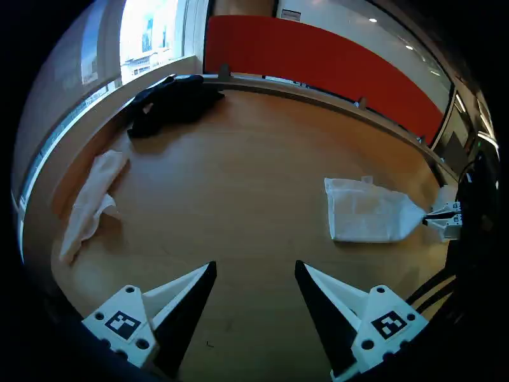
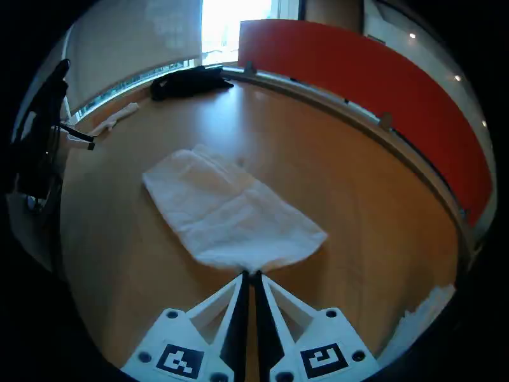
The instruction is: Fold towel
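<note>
Down close in the left gripper view, the left gripper (image 1: 254, 264) sits wide open, fingers spread well apart with nothing between them, just bare wooden tabletop (image 1: 254, 172) underneath. Over in the right gripper view, the right gripper (image 2: 249, 275) is closed tight, both fingers pressed together on the near corner of the towel (image 2: 229, 213). That white towel lies spread on the tabletop straight ahead of those fingers, roughly flat and rumpled, tapering to a point where it is pinched. From the left gripper view, that same towel lies off to the right, well apart from the open fingers. Further out on the left lies a crumpled white cloth (image 1: 94, 197), near the tabletop's edge. Beyond it, a dark garment (image 1: 172, 102) is heaped at the far edge. Behind everything stand a red panel (image 1: 331, 63) and a bright window (image 1: 149, 38).
</note>
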